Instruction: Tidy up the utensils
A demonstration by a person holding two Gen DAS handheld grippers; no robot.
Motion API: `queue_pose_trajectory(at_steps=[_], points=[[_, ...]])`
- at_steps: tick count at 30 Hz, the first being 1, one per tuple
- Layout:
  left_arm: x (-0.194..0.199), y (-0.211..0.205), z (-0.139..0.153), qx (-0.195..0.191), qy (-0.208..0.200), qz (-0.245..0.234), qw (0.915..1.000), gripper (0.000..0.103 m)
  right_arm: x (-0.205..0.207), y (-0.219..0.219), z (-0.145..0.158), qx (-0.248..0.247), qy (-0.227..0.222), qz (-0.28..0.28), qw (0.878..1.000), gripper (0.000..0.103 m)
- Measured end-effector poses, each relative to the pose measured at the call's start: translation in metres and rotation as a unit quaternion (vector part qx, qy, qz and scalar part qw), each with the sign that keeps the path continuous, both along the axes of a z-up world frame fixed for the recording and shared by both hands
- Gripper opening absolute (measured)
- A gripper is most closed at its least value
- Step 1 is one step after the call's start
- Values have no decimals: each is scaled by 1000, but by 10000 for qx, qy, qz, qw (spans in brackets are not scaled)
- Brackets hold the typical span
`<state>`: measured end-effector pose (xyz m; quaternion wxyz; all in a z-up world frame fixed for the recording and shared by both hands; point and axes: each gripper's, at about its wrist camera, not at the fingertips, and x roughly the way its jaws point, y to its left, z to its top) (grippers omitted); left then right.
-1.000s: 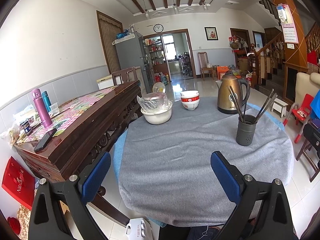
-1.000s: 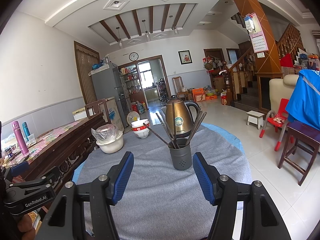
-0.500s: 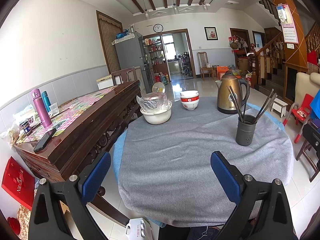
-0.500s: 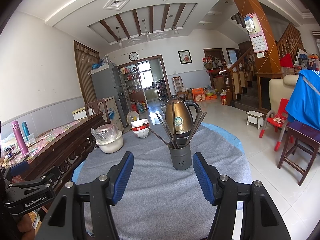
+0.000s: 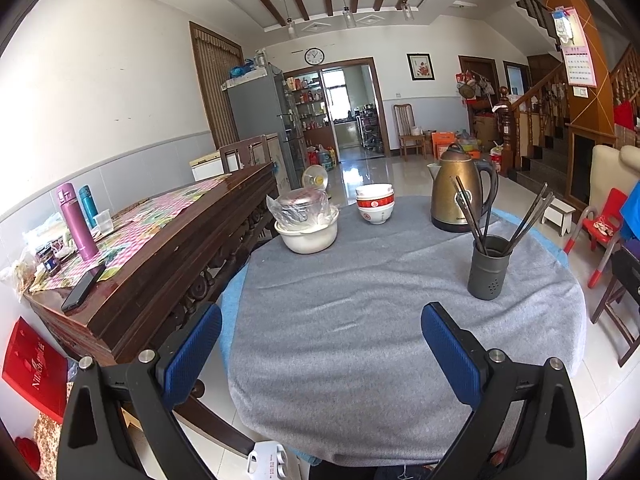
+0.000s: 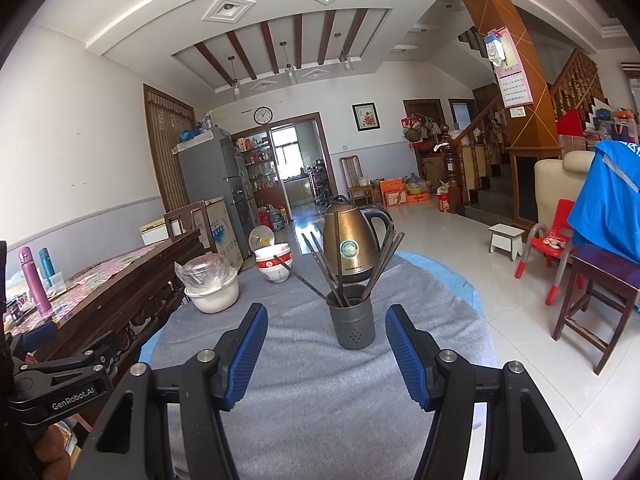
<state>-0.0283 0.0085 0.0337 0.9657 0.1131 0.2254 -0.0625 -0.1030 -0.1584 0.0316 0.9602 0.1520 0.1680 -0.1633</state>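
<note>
- Left wrist view: round table (image 5: 360,360) under a grey cloth fills the centre; a blue under-cloth shows at its rim.
- Long dark wood sideboard (image 5: 168,248) runs along the table's left edge, with a patterned mat on top.
- Left gripper (image 5: 320,344) hovers over the near edge of the table, blue pads spread wide, nothing between them.
- Right gripper (image 6: 324,344) sits above the cloth, jaws wide apart, nothing held; the holder (image 6: 352,322) stands ahead of it, lined up with the gap but not touching either pad.
- Kettle (image 5: 460,192), brass-coloured, stands upright at the far right of the table, just behind the holder.
- White bowl (image 5: 308,232) at far left of the table, a metal lidded pot in a clear bag sitting in it.
- Stacked red-and-white bowls (image 5: 375,204) between the white bowl and the kettle, apart from both.
- Holder is a dark grey perforated cup, upright on the right side of the table, near the rim.
- Chopsticks (image 5: 472,216) stand in the holder, dark, splayed out left and right, tips down. Can't count them exactly.
- Pink flask (image 5: 76,222) and teal flask (image 5: 88,206) stand upright side by side on the sideboard's far end.
- Black phone (image 5: 82,288) lies flat at the sideboard's near corner.
</note>
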Motion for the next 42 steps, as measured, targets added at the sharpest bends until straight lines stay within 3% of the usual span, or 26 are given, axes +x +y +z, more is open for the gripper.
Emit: queue_pose_trajectory(at_steps=[25,42], points=[[94,-80,-2,113,364,-379,9986,100,91,-55,3,-179,76,-400,9990,65],[125,-108,-10,37,675,-484,9965,100,118,-71,-15,-68,482,-413,9980,65]])
